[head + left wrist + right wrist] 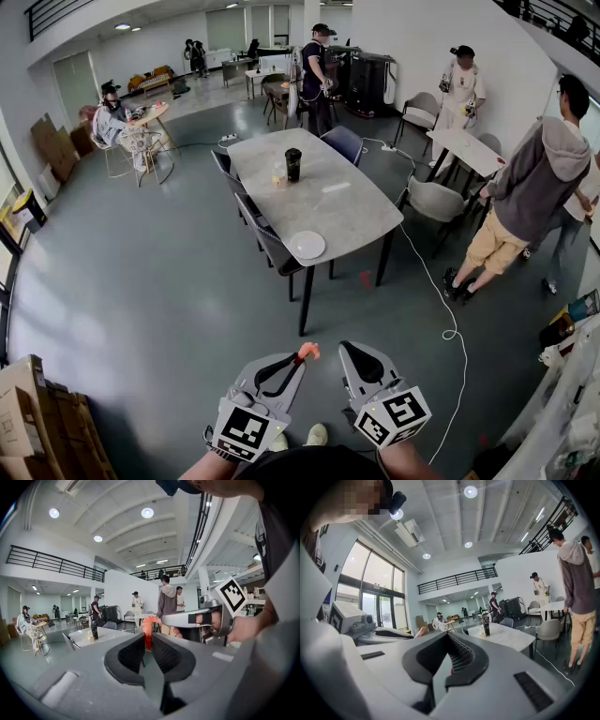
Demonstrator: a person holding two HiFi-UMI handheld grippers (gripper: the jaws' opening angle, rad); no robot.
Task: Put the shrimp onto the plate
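A person stands on a polished grey floor, well apart from a long pale table, with a pair of grey plastic tongs in each hand. The left tongs are closed on a small orange shrimp. Ribbed black pads pinch its lower end, so the curled, segmented body rises above the tips, and the left gripper view shows it glossy and slightly translucent. The right tongs have their jaws drawn together with nothing clearly between them, only a thin reddish sliver in the gap, too small to identify. The round white plate, smooth and shallow, lies bare near the table's near end. A tall dark cup stands farther along the stone-look top. The shrimp looks light and small, likely a rubbery or plastic model, and smooth enough to slip or twist under a narrow pinch. A hold across the thicker middle of the body would probably sit firmer than one at the end. Nothing suggests it is fragile, and a release low over the plate should keep it from bouncing or rolling off the slick surface.
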